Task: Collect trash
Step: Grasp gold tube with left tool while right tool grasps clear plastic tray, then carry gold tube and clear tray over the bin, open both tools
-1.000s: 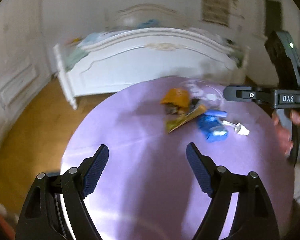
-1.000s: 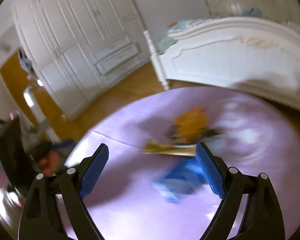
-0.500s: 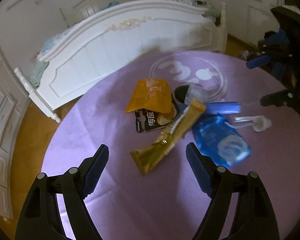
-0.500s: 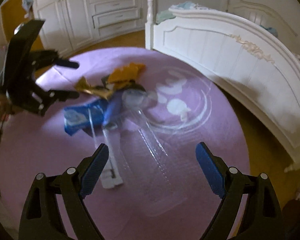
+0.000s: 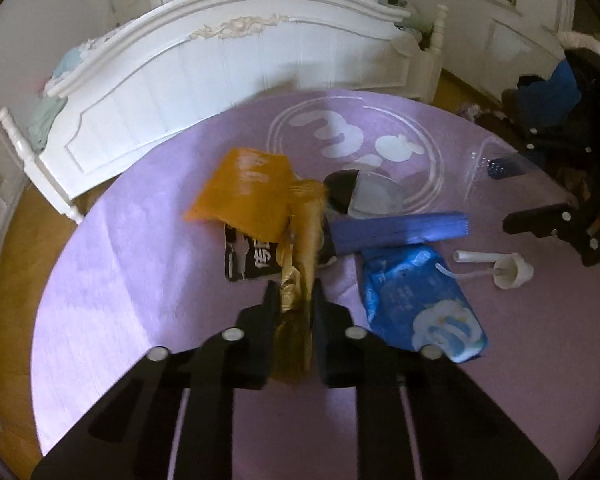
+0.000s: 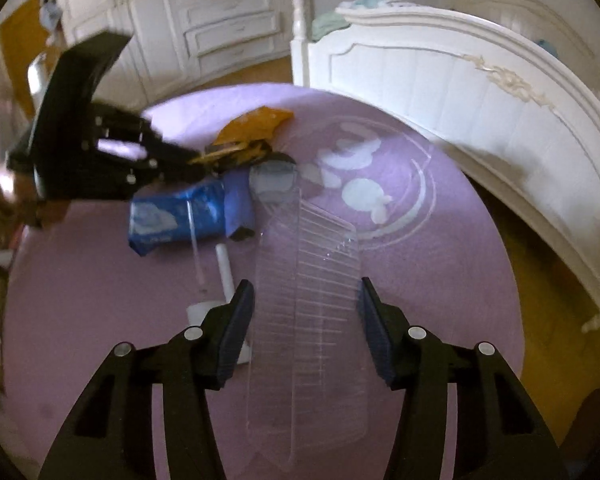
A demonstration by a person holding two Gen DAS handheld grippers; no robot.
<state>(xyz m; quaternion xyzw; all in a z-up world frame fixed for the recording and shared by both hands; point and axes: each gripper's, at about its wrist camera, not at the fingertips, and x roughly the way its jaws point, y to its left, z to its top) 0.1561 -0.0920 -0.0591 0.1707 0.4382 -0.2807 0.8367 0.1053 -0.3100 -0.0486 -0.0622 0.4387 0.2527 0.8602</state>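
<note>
1. Left wrist view: my left gripper (image 5: 296, 300) pinches the gold wrapper (image 5: 304, 240) on the purple rug (image 5: 140, 280).
2. Right wrist view: my right gripper (image 6: 306, 312) is closing around the clear plastic tray (image 6: 308, 280), pads not yet pressing.

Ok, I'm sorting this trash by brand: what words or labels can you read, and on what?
None reads clearly.
Black packet: large white characters, half covered, not legible.
Blue pouch: small print, blurred.
Purple rug: white shapes in a ring, no sure lettering.
</note>
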